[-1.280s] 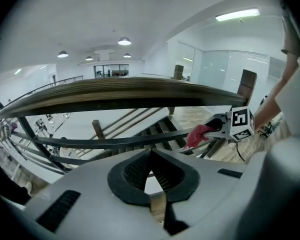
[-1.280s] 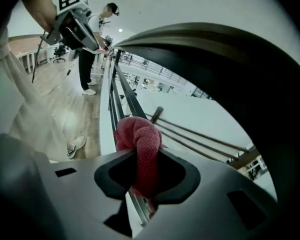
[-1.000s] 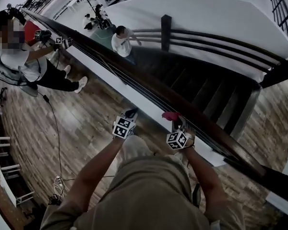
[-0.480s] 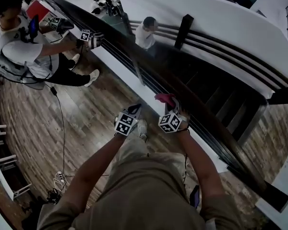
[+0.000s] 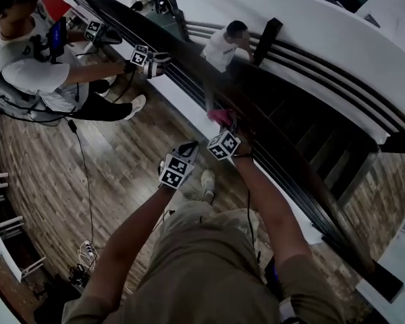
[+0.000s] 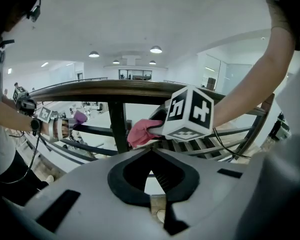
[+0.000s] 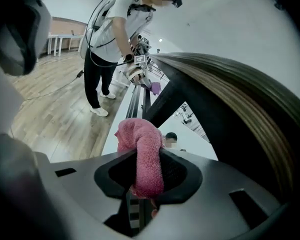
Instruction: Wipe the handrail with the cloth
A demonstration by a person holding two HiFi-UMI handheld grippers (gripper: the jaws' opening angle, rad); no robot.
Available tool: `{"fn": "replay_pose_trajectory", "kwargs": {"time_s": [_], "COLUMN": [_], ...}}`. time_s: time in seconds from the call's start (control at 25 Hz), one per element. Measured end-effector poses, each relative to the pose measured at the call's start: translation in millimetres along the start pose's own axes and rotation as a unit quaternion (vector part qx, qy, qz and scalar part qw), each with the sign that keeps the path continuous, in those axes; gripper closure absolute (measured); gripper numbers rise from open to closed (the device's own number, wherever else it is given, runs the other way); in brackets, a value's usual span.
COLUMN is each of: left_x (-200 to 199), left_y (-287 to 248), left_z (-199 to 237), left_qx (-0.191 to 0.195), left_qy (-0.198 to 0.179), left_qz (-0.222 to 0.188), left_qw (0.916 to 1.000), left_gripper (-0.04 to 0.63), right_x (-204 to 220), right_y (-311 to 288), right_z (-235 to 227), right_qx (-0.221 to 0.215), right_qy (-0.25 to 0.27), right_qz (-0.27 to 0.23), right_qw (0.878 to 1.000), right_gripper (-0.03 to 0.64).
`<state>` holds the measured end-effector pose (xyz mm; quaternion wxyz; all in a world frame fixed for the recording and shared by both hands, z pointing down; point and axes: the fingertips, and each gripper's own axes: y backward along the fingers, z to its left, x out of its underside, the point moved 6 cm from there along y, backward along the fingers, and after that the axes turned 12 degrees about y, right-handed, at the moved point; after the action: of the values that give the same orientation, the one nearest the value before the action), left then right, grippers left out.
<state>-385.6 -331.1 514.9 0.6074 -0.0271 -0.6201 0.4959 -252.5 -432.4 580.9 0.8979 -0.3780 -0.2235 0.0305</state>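
My right tool (image 5: 223,128) is clenched on the pink cloth (image 7: 146,151). The cloth's bunched end sticks out past the jaws, close by the near side of the dark wooden handrail (image 5: 304,198); I cannot tell whether it touches the rail. My left tool (image 6: 150,166) is closed on nothing and hangs just left of the right one, nearer to me than the rail.

Looped, fluffy terry pile of the pink cloth (image 7: 145,151); glossy, polished, grain-streaked wood of the dark curved handrail (image 7: 240,99); smooth matt grey plastic shell of the right tool (image 7: 147,166); faintly sheened wooden plank floor (image 5: 47,160).
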Motion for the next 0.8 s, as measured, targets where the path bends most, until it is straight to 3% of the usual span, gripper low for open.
{"fn": "replay_pose_trajectory", "kwargs": {"time_s": [0.16, 0.28, 0.44, 0.8], "left_x": [-1.7, 4.8, 23.3, 48.5], "left_y": [13.6, 20.3, 24.0, 19.6], "left_z": [30.5, 47.6, 49.0, 28.0], "left_qx": [0.001, -0.006, -0.018, -0.008], "left_qy": [0.015, 0.029, 0.038, 0.042], "left_qz": [0.001, 0.004, 0.002, 0.011], "left_qw": [0.9999, 0.9996, 0.9991, 0.9990], "left_gripper": [0.578, 0.578, 0.578, 0.578], "right_x": [-45.1, -58.2, -35.0, 25.2], "right_y": [-46.0, -77.1, -101.5, -61.2], "right_z": [-8.6, -5.3, 4.3, 22.1], "right_qx": [0.024, 0.016, 0.002, 0.022], "right_qy": [0.046, 0.074, 0.058, 0.071], "right_qz": [0.029, 0.057, 0.094, 0.081], "right_qw": [0.998, 0.996, 0.994, 0.994], "right_gripper": [0.512, 0.512, 0.512, 0.512]}}
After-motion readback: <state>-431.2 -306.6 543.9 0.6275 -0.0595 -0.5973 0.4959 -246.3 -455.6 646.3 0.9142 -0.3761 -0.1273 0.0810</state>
